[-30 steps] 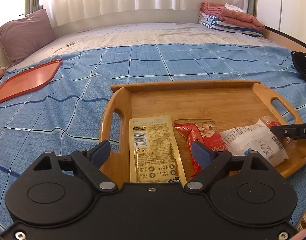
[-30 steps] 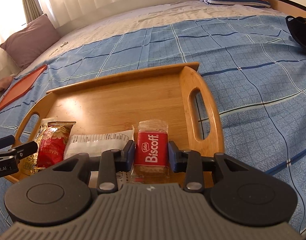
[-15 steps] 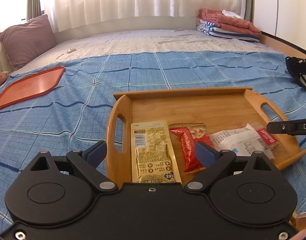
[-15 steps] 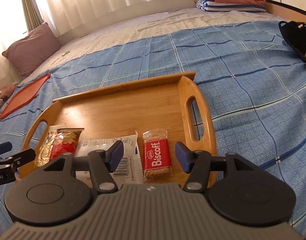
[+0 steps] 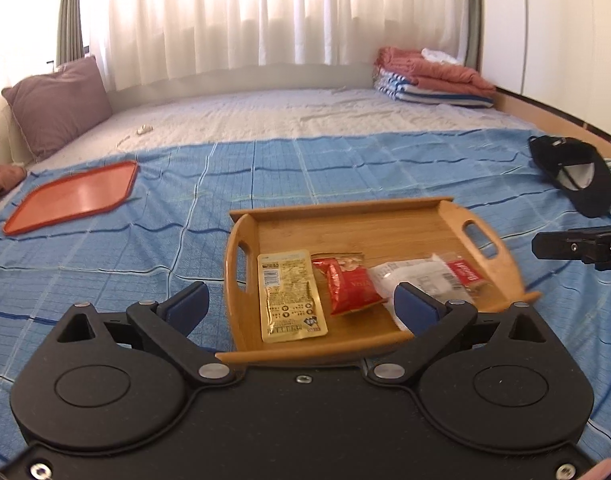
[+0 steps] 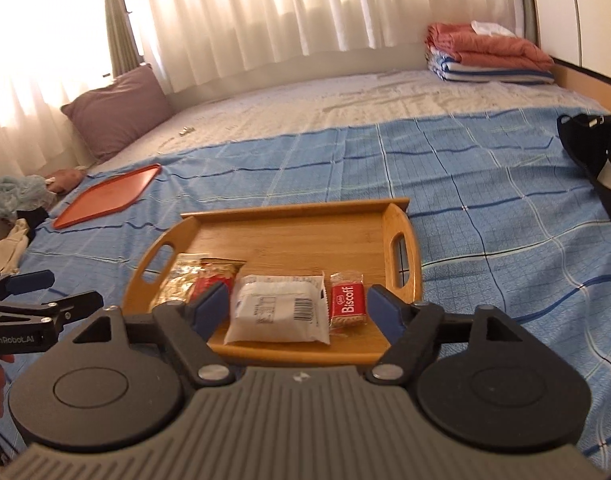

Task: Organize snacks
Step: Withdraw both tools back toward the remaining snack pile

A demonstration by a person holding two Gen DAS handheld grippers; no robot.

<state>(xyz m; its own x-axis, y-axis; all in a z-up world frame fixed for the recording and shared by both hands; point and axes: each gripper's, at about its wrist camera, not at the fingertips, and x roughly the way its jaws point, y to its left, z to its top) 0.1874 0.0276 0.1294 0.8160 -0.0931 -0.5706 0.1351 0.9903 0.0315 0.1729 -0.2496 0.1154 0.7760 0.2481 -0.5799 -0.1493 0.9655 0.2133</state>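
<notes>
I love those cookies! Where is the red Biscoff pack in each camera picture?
Left wrist: the Biscoff pack lies at the row's right end, near the right handle.
Right wrist: right of the white packet.
Shared landmark: the wooden tray.

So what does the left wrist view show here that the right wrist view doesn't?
Only the left wrist view shows the yellow packet face-on, barcode readable, and the red nut packet unobstructed. Only the right wrist view shows the Biscoff logo, the white packet barcode, and clothes at the bed's left edge. Both show the wooden tray holding four snacks, the orange tray, black cap, and open left gripper and right gripper.
</notes>
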